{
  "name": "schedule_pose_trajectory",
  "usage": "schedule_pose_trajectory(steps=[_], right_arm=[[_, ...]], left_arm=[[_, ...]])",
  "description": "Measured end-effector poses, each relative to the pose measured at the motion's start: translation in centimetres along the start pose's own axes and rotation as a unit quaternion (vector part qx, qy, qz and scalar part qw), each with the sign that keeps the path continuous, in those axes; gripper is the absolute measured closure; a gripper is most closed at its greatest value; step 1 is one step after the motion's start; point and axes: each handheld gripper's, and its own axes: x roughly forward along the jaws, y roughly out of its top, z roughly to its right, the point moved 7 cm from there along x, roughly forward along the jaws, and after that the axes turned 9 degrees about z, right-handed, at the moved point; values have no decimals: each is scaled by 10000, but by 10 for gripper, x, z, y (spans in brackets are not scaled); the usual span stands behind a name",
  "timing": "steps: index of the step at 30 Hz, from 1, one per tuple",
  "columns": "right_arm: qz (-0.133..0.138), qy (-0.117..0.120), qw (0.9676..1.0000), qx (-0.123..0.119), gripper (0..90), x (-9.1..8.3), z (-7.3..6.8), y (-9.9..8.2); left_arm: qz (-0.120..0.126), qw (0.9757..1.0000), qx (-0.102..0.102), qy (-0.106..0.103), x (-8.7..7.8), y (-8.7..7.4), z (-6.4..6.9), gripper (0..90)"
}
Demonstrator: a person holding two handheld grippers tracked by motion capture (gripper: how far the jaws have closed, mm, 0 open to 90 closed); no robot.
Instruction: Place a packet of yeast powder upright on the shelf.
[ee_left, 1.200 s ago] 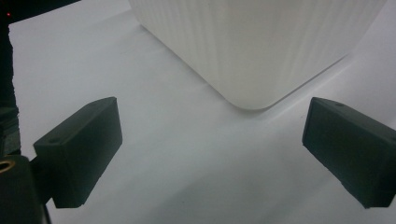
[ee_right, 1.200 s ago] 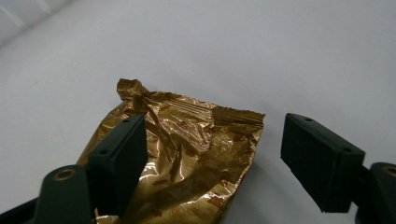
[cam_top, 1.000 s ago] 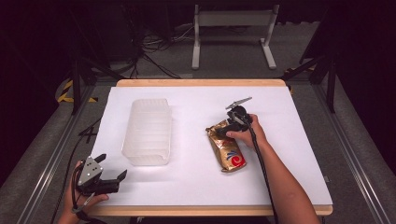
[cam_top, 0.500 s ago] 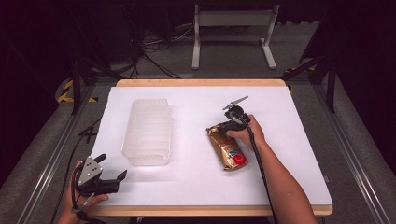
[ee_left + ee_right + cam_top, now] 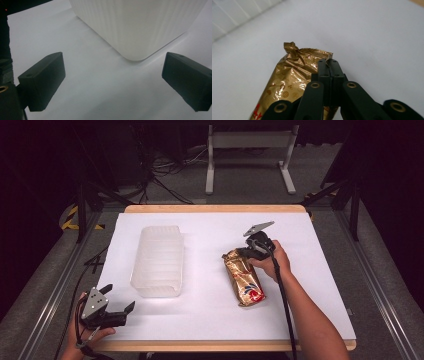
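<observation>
A: Right gripper (image 5: 246,253) has just been closing; its jaws are now pressed together on the crimped top edge of the gold snack bag (image 5: 245,279). The bag lies right of centre on the white table sheet (image 5: 210,315), well apart from the ribbed plastic tub (image 5: 157,260).

B: Is foil actually caught between the jaws?

A: Looks so. In the right gripper view the closed tips (image 5: 328,65) sit over the bag's (image 5: 292,82) seal. Whether they bite the foil or only rest on it I can't say for sure; the jaws hide the contact line.

B: How to lift it well, then?

A: My judgement: raise slowly and straight. A pinch on a thin seal lets the bag swing, so keep it hanging long-side down. If the tub is the goal, carry it high enough to pass the rim.

B: Left side?

A: Left gripper (image 5: 119,312) idles at the near left corner of the table, jaws spread wide with nothing between them. Its own view looks at the tub's near corner (image 5: 135,32) between the two pads (image 5: 42,82).

B: What does each view add?

A: The high view gives the layout: bag, tub, both hands. The right gripper view gives the grip point at the crumpled top. The left gripper view shows the tub standing just ahead of the open jaws, not touching them.
</observation>
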Motion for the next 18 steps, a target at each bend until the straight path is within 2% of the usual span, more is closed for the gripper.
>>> schedule_pose_trajectory(steps=[1,3,5,7,8,10,11,12,18], right_arm=[[176,7,9998,-53,900,-13,-4,6],[262,20,9996,-69,900,-18,-6,8],[539,62,9985,-112,900,-36,-15,15],[677,79,9975,-164,900,-47,-22,17],[677,79,9975,-164,900,-47,-22,17],[765,109,9967,-262,900,-58,-29,17],[873,152,9956,-300,900,-70,-34,18],[873,152,9956,-300,900,-70,-34,18],[1101,148,9925,-504,900,-100,-47,23]], left_arm=[[-17,10000,3,-4,0,0,0,58],[-7,10000,0,-8,1,0,1,58],[-17,10000,18,-5,1,1,1,58],[3,10000,4,-11,1,2,2,58],[16,10000,34,-32,1,2,2,58],[49,10000,-20,-43,0,3,1,57],[54,10000,-35,-45,0,3,1,56],[54,10000,-35,-45,0,3,1,56],[30,10000,-42,-49,1,3,1,56]])
